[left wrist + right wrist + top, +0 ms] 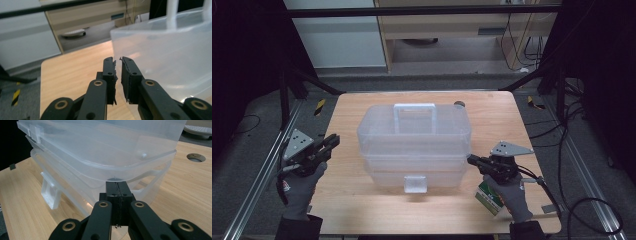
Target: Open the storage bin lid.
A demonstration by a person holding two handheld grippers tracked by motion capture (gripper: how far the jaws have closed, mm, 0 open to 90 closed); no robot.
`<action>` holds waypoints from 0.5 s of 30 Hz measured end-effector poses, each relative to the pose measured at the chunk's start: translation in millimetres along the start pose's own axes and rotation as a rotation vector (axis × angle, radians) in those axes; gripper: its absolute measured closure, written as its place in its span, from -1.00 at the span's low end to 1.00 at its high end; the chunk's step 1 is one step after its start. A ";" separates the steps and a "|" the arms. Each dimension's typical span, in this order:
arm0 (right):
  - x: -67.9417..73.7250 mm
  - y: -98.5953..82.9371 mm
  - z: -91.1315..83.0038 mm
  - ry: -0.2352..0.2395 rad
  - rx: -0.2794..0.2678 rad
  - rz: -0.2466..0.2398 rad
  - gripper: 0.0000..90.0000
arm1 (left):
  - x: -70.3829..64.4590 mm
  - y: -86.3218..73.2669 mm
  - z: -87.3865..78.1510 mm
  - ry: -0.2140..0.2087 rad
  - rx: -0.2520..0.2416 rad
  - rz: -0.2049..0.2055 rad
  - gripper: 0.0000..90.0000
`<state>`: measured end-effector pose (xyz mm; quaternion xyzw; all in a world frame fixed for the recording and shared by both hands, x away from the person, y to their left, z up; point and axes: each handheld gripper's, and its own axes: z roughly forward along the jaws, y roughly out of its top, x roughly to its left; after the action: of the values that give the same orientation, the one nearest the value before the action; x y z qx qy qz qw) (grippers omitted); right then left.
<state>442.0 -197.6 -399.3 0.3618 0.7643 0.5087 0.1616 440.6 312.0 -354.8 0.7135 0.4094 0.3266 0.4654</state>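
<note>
Right gripper [117,185] touches clear plastic lidded box [414,145] with handle

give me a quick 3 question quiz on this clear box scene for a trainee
1. True or false: the right gripper has its jaws pressed together at the rim of the clear plastic box.
2. Which gripper has a narrow gap between its jaws: A) left gripper B) right gripper?
3. Fill in: the white handle sits on the box's ____.

Key
1. True
2. A
3. Lid; it stands upright there, and the front latch hangs loose below.
</note>
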 end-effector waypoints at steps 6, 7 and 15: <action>0.0 -0.1 0.1 0.000 0.004 -0.002 1.00 | 1.4 -18.7 3.9 0.007 0.040 -0.033 0.84; -0.1 -0.1 0.1 0.000 0.004 -0.003 1.00 | 1.4 -21.9 5.6 0.007 0.050 -0.039 0.85; -0.2 -0.1 0.1 0.003 0.005 -0.001 1.00 | -5.5 -38.3 21.1 -0.046 0.113 -0.051 0.95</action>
<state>442.1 -197.6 -399.5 0.3608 0.7662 0.5071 0.1597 445.3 307.6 -398.4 0.7354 0.4341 0.2745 0.4420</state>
